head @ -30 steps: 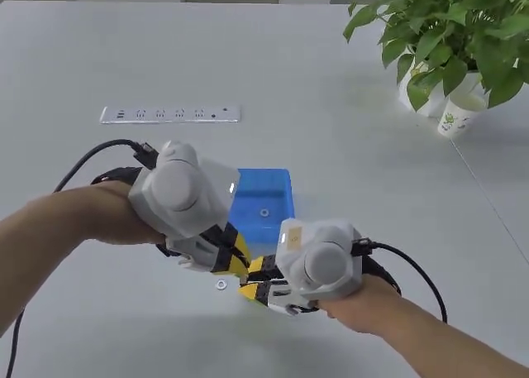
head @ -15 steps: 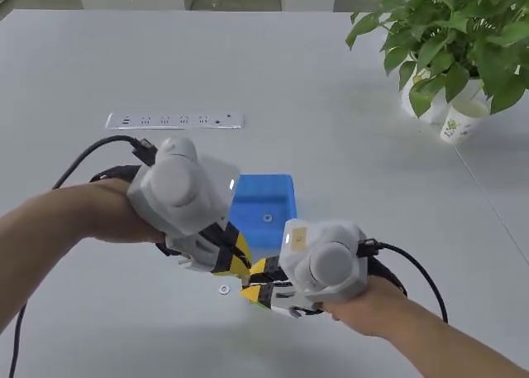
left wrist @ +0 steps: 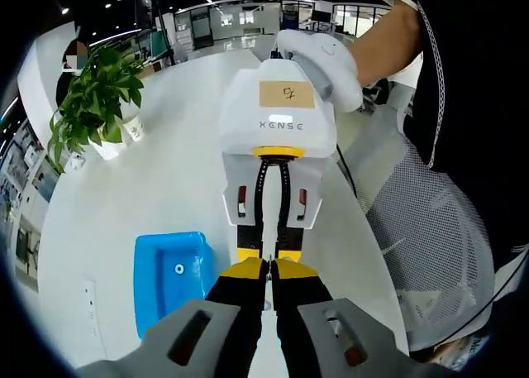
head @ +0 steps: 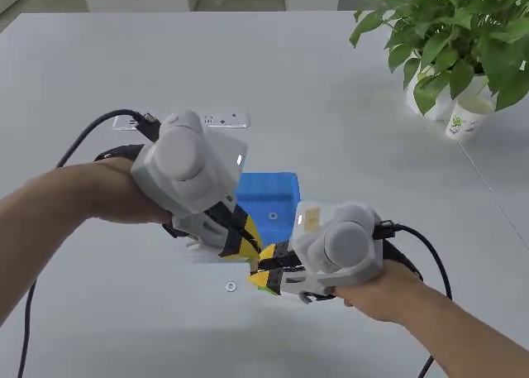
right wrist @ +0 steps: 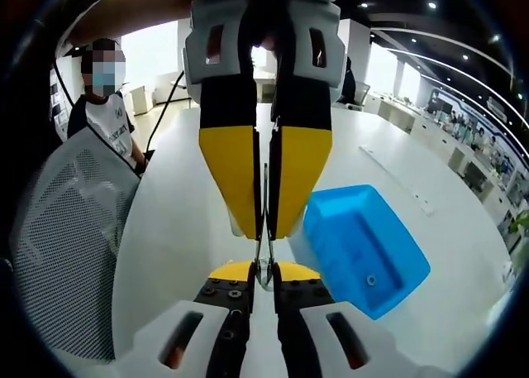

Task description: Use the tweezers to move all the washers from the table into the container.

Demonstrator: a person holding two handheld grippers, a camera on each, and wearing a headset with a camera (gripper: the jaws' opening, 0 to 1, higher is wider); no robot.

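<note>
Tweezers (right wrist: 264, 229): I make out a thin metal edge pinched between the closed jaws; tips hidden.
Container (head: 281, 188): near left corner hidden behind the left gripper (head: 248, 247).
Power strip (head: 225, 120): left part hidden behind the same gripper.
Plant (head: 450, 31): cut off at the far right edges.
Washer (head: 231, 287): too small for detail.

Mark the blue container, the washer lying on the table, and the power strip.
blue container (head: 277, 184): head view, on its far wall.
washer on the table (head: 231, 287): head view, on the ring itself.
power strip (head: 227, 121): head view, on its visible right end.
</note>
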